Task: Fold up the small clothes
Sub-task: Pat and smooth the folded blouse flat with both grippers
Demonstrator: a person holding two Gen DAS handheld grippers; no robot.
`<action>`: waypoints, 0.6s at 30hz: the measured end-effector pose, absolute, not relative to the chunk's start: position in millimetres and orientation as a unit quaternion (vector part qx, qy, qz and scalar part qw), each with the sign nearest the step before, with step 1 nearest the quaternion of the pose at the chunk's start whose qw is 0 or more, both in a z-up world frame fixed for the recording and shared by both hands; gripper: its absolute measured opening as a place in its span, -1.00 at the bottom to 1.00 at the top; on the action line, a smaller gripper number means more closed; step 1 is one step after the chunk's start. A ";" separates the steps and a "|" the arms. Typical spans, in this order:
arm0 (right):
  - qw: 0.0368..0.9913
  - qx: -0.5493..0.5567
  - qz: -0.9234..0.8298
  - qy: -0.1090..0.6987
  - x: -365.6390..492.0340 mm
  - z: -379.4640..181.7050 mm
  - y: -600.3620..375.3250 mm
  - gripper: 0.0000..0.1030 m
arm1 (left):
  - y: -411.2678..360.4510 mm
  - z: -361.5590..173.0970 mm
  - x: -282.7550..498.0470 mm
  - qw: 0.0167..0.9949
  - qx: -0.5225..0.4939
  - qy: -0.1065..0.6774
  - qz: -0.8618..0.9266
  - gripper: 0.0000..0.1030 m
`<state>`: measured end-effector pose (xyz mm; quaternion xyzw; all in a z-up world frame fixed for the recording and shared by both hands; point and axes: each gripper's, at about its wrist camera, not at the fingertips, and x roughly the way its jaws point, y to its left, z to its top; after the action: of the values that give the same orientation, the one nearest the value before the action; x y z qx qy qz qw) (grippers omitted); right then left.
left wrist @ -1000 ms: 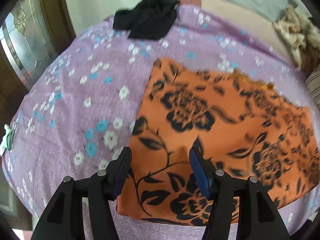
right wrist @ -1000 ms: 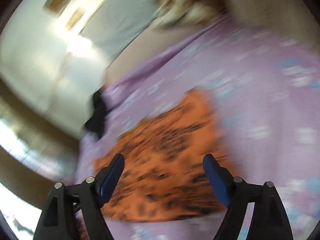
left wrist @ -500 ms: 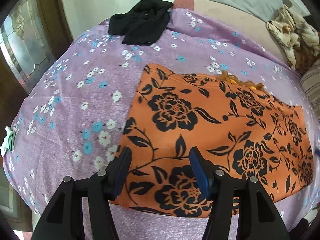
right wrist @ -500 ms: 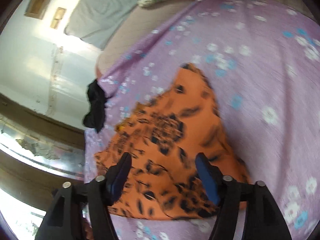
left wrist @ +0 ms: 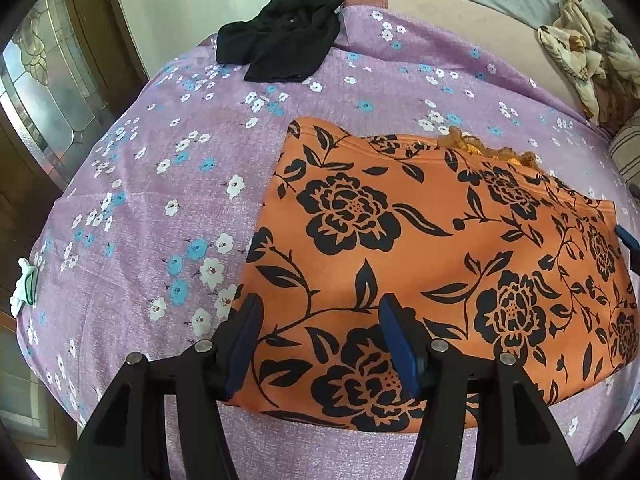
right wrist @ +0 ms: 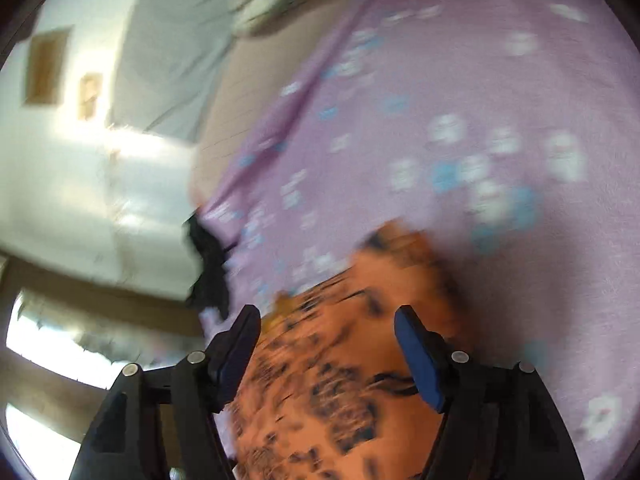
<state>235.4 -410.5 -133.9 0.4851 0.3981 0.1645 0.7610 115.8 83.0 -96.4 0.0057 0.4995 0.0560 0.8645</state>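
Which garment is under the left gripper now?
The orange floral garment, spread flat beneath the open left gripper; the black garment lies crumpled at the far edge.

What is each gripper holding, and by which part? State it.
Nothing is held. The left gripper and the right gripper are both open above the orange cloth, with nothing between their fingers.

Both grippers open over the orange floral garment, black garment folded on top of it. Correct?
Not quite. The black garment is not on the orange floral garment; it lies apart, bunched at the far edge of the purple bedsheet, as the left wrist view shows. The left gripper and right gripper are open over the orange one.
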 end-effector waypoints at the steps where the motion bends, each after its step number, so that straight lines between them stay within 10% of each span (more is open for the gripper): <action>1: 0.764 0.468 0.149 0.420 240.9 -140.7 -409.4 0.46 | 82.1 -96.6 115.4 0.864 0.007 0.500 0.056 0.19; 18: 0.802 0.412 0.146 0.408 200.8 -106.2 -386.1 0.44 | 80.3 -56.6 88.0 0.881 0.013 0.469 0.060 0.21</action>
<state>200.8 -386.1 -106.2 0.4115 0.4078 0.1465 0.8018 88.0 80.3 -56.6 0.0133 0.4693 0.0605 0.8809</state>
